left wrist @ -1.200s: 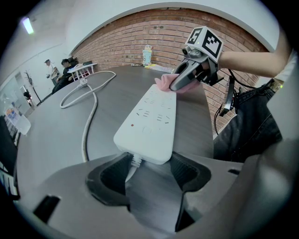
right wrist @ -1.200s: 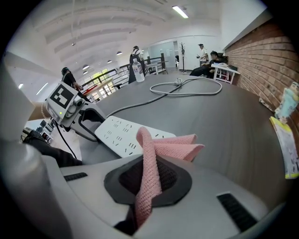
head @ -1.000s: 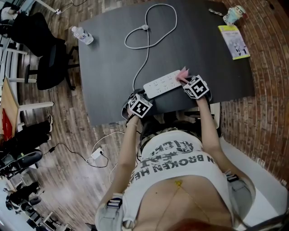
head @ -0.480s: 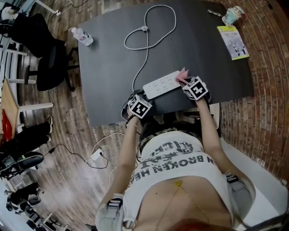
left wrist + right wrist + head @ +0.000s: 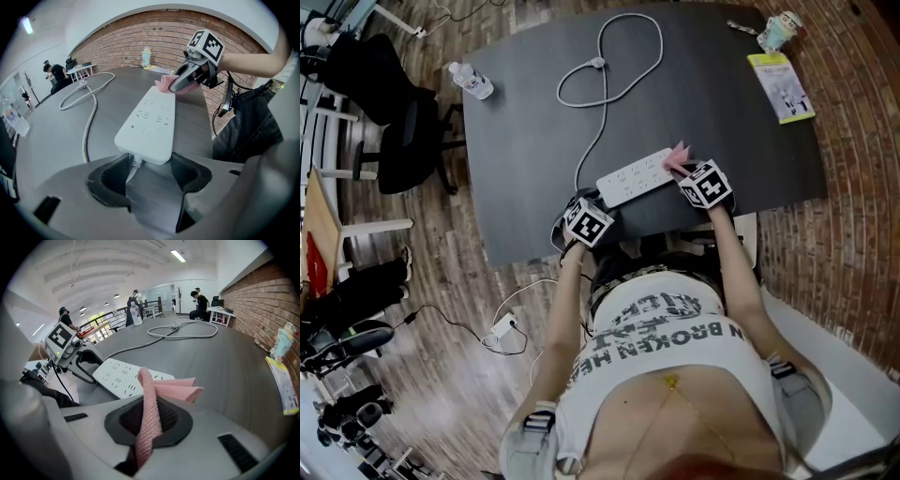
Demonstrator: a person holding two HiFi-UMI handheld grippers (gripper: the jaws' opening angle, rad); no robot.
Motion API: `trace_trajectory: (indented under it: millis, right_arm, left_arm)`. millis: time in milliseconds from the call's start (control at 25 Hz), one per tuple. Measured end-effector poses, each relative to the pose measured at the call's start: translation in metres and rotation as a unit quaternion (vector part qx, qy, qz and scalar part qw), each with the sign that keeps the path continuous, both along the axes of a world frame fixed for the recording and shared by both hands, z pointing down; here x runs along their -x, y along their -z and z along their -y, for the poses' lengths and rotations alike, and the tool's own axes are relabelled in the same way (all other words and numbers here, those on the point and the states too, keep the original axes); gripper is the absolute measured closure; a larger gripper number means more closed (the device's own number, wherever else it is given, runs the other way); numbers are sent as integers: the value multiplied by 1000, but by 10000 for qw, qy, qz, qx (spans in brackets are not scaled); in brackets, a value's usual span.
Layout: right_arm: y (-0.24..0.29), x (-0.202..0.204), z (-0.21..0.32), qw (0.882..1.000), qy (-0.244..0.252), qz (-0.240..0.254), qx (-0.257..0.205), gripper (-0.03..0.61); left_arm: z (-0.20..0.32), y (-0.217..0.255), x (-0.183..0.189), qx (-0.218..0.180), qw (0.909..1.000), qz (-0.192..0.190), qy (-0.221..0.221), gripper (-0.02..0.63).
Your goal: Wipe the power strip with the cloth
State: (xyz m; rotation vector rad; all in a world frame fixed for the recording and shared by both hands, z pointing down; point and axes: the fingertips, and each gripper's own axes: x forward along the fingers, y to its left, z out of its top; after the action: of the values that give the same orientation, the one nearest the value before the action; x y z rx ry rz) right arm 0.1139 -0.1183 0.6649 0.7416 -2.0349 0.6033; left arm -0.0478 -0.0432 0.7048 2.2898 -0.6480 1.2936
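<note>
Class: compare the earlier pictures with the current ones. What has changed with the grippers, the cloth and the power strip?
Nothing visibly changed among them. The right gripper still pinches the pink cloth at the far end of the power strip, and the left gripper still holds its cord end on the table.

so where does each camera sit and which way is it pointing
Head view: on the person's head, looking steeply down on the table; shows the torso, left tongs and right tongs.
Left gripper view: rides the left tongs, looking along the power strip they clamp, toward the brick wall; shows the right tongs and forearm.
Right gripper view: rides the right tongs, which pinch the cloth, looking across the table; shows the left tongs.
Shared: all three show the power strip and cloth.
</note>
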Motion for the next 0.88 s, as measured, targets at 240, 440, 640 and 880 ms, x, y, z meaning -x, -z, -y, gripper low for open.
trace_trajectory:
  millis: [240, 440, 640, 880]
  right_arm:
    - [22, 14, -5, 9967, 706, 48, -394, 561]
    - [42, 28, -6, 9942, 760, 449, -620, 561]
    - [70, 47, -8, 9867, 619, 1312, -729, 561]
    - [115, 67, -11, 9697, 734, 2064, -1079, 561]
  left_arm:
    - [8, 30, 0, -415, 9988, -68, 251, 355]
    - [17, 64, -18, -736, 9935, -664, 562, 413]
    - [21, 97, -32, -1035, 9832, -1206, 902, 589]
    - [27, 137, -49, -1244, 9636, -1931, 1371, 606]
